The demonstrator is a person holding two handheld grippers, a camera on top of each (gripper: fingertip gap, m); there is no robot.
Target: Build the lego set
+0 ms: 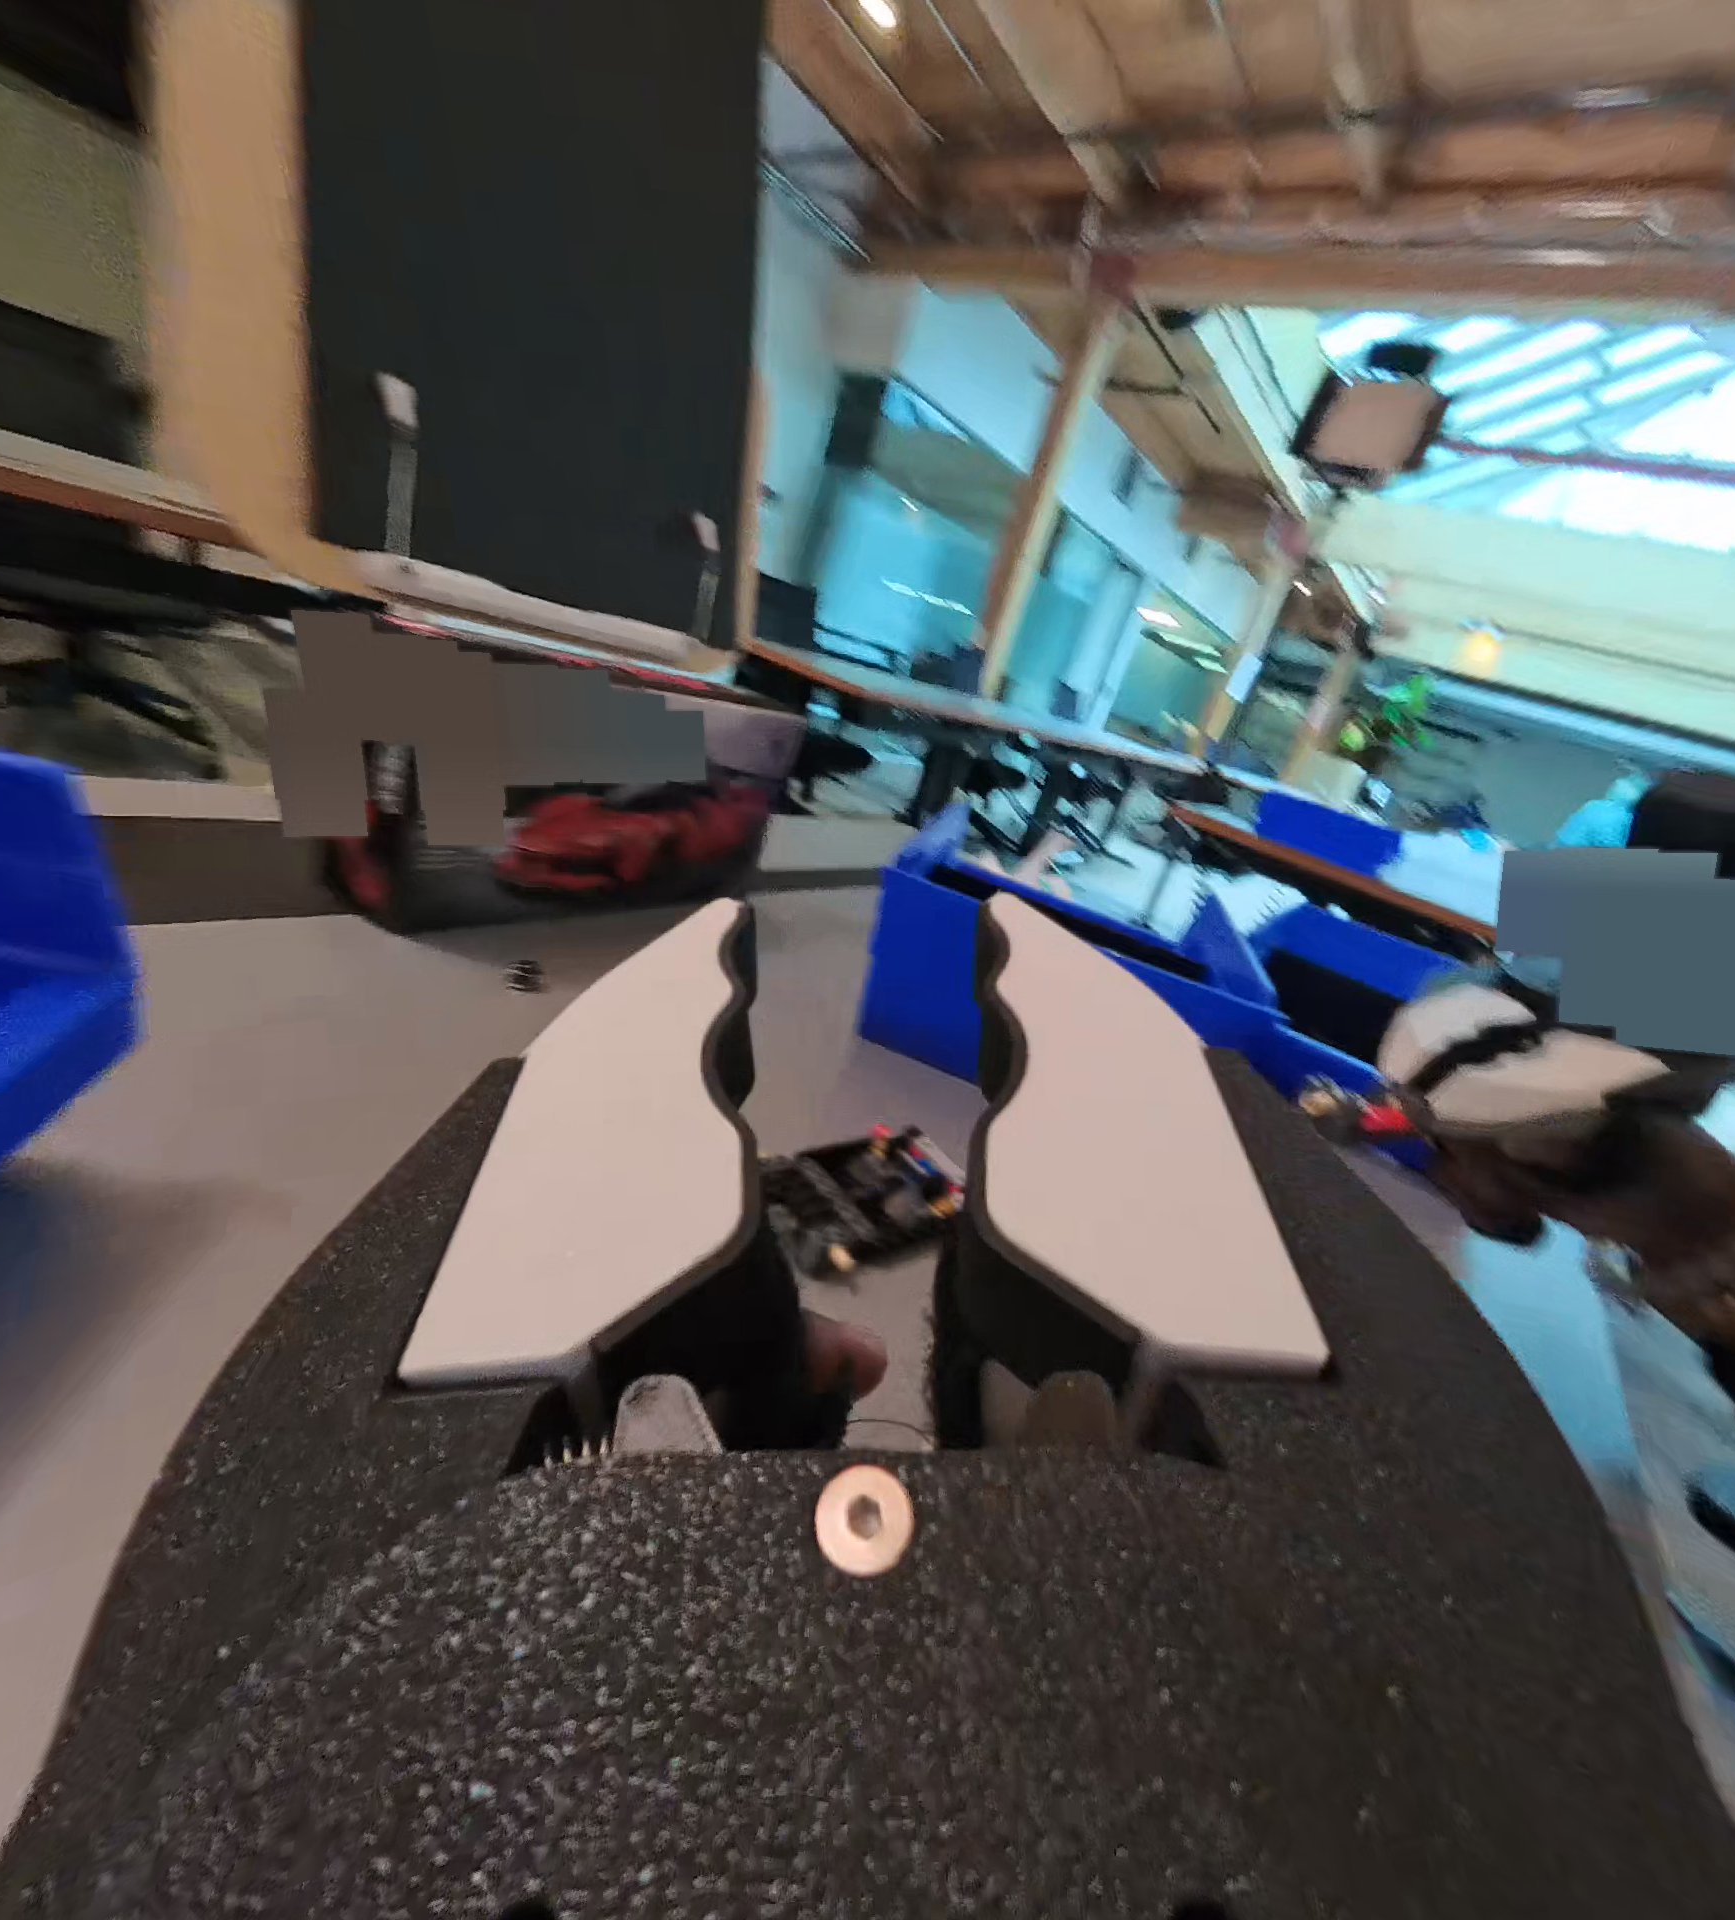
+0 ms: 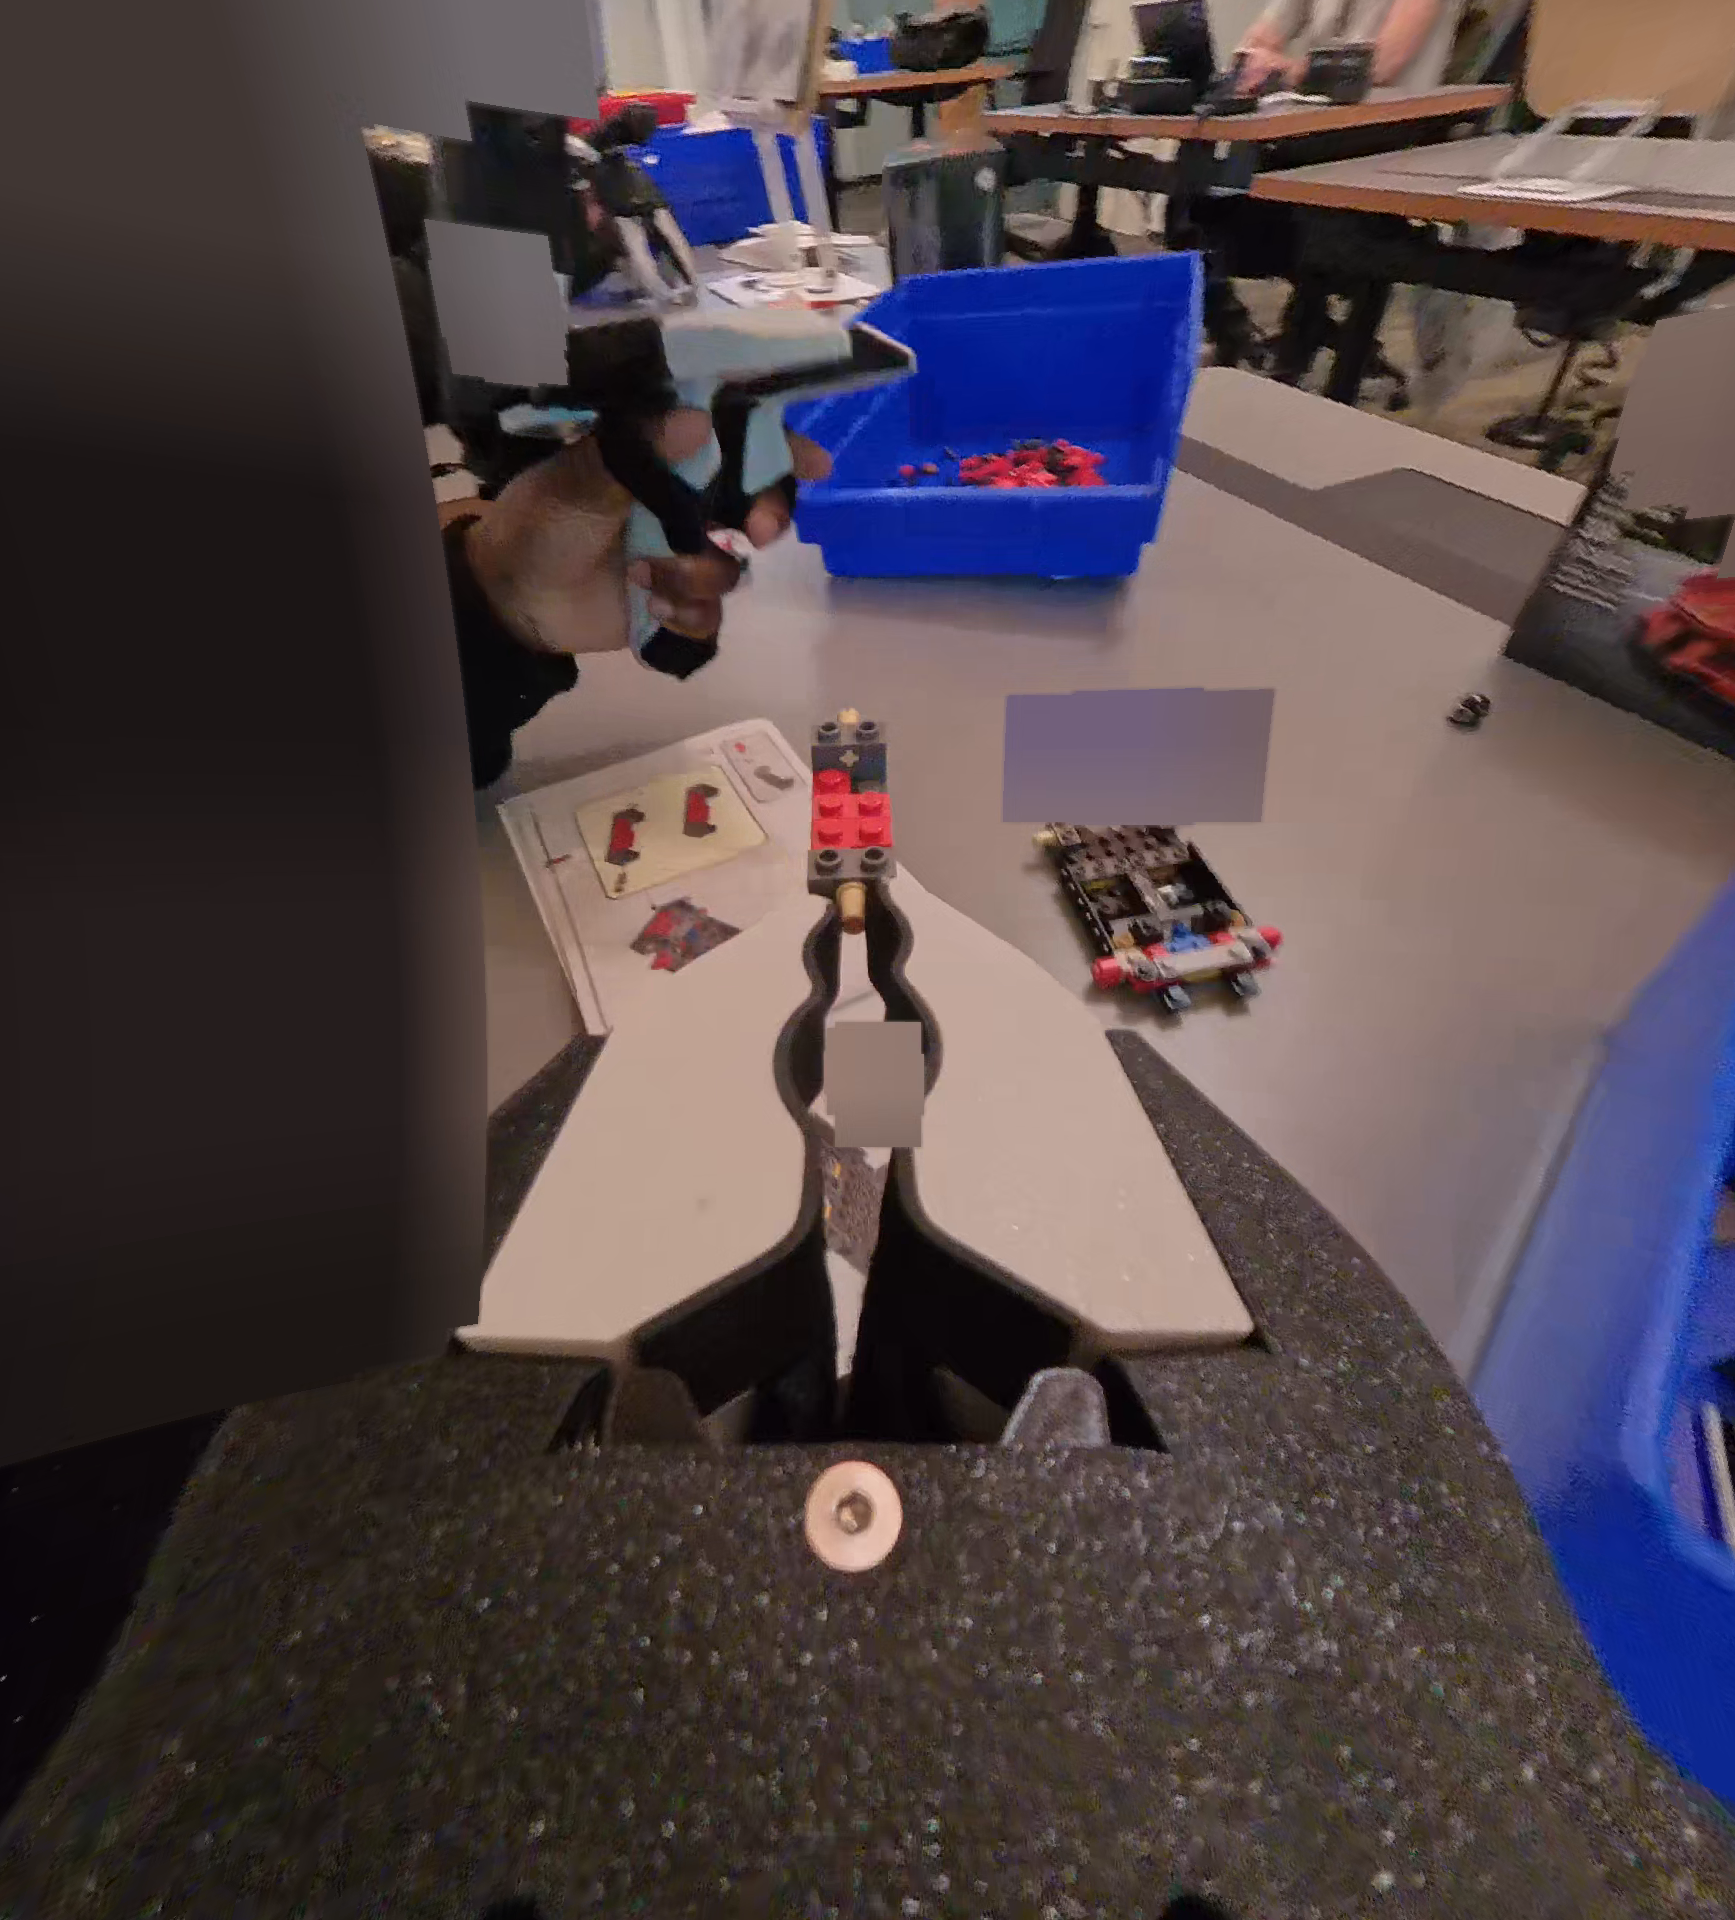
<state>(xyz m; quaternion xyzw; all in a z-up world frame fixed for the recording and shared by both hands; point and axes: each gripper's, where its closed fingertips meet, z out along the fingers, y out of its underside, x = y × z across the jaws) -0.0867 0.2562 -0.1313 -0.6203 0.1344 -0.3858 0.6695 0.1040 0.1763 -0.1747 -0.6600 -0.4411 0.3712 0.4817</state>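
Note:
My right gripper is shut on the tan pin at the near end of a small red and dark grey lego assembly, held above the grey table. A black lego chassis with red and blue parts at its front lies on the table to the right. My left gripper is open and empty, raised above the table, with the chassis showing between its fingers. The left gripper also shows in the right wrist view, held in a hand at the upper left.
An open instruction booklet lies left of the assembly. A blue bin holds red and black pieces at the back. Another blue bin stands close on the right. The set's box and a small black piece are far right. The gap from one gripper's tips to the other's is roughly 20 cm.

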